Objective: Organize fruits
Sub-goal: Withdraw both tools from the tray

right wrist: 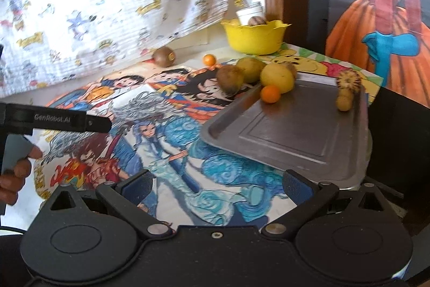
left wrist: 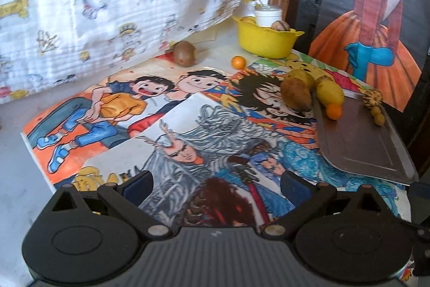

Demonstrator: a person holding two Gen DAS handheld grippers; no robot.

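Both the left gripper [left wrist: 215, 179] and right gripper [right wrist: 217, 183] hover with jaws spread wide, grasping nothing. Beyond them a metal tray [right wrist: 290, 136] carries a small orange [right wrist: 270, 94] (a lemon [right wrist: 276, 78] touches it); a yellow bowl [right wrist: 254, 38] stands behind on the worktop.

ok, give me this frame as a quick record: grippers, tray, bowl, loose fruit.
left gripper: open, empty, over the drawings
right gripper: open, empty, near the tray's front edge
metal tray: small orange fruit and small yellowish fruits at its far end
yellow bowl: holds a brown round item; other contents unclear
loose on table: kiwi, second small orange fruit
at tray's far edge: brown fruit, yellow fruit
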